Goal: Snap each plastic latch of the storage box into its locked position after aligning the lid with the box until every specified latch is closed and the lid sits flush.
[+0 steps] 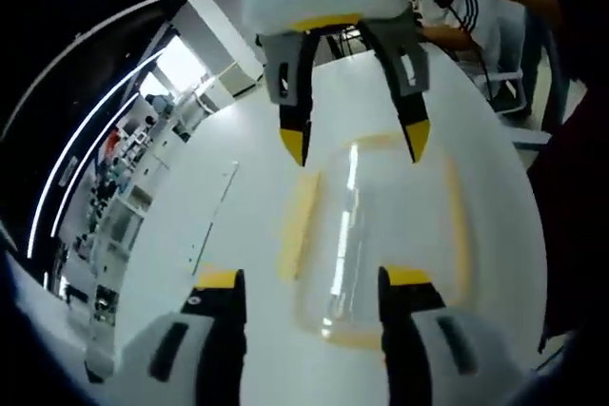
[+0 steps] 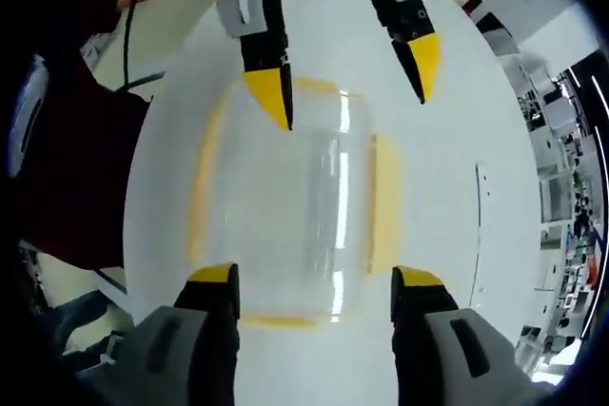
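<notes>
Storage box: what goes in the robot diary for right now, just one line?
storage box: on white table | left gripper: open, above box | right gripper: open, facing left

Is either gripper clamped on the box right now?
No: in the right gripper view, both the right gripper and left gripper stand open over the storage box.

In the left gripper view, bare bench [image 1: 190,206] lies open at centre left of the box [image 1: 381,235]. The right claw [image 1: 354,145] hangs wide over the box's upper edge; a person [image 1: 580,168] crowds the right edge.
</notes>
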Demonstrator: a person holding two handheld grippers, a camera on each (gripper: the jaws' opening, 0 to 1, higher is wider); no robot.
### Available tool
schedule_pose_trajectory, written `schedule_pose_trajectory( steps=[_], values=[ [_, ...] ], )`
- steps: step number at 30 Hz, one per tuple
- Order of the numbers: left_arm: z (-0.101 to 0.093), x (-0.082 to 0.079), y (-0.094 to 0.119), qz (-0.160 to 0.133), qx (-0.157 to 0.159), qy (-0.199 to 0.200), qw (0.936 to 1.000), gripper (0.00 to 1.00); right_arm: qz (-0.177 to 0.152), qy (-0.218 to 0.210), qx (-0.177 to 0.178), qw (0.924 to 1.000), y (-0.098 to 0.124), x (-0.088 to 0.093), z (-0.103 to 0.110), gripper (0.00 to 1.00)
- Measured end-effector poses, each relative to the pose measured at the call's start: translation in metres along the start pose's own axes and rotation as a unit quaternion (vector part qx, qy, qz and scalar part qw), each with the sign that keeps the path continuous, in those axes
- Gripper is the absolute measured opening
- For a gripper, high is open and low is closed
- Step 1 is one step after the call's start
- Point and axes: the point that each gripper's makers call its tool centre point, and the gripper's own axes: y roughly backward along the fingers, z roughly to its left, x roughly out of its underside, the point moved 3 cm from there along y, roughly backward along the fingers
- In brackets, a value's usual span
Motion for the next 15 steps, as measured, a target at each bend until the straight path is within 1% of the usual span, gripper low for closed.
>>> schedule_pose_trajectory(
  steps=[1, 2, 5, 7, 9, 10, 12, 15],
  values=[
    [0.0, -0.001, -0.001, 0.0, 0.001, -0.001, 1.0, 0.55, 0.001, 0.001, -0.003, 1.0, -0.001, 0.0, -0.001, 0.66],
    [-0.003, 0.002, -0.002, 0.021, 0.017, -0.004, 0.9996, 0.56, 0.003, 0.002, -0.006, 1.0, -0.002, -0.001, -0.002, 0.68],
    [-0.003, 0.007, -0.007, 0.058, 0.028, -0.032, 0.9974, 0.57, 0.011, 0.002, -0.017, 0.9998, -0.004, -0.001, -0.004, 0.69],
    [-0.003, 0.003, -0.009, 0.059, 0.033, -0.027, 0.9974, 0.55, 0.017, 0.003, -0.023, 0.9996, -0.005, -0.001, -0.006, 0.71],
    [-0.003, 0.003, -0.011, 0.069, 0.033, -0.034, 0.9965, 0.53, 0.02, 0.007, -0.028, 0.9994, -0.006, -0.001, -0.007, 0.73],
    [-0.005, 0.004, -0.012, 0.076, 0.046, -0.029, 0.9956, 0.51, 0.02, 0.007, -0.03, 0.9993, -0.007, -0.001, -0.008, 0.73],
    [-0.008, 0.003, -0.014, 0.082, 0.063, -0.034, 0.9941, 0.47, 0.022, 0.004, -0.039, 0.999, -0.008, 0.0, -0.009, 0.74],
    [-0.009, 0.002, -0.015, 0.095, 0.072, -0.045, 0.9919, 0.45, 0.02, 0.005, -0.045, 0.9988, -0.009, 0.001, -0.011, 0.76]
  ],
)
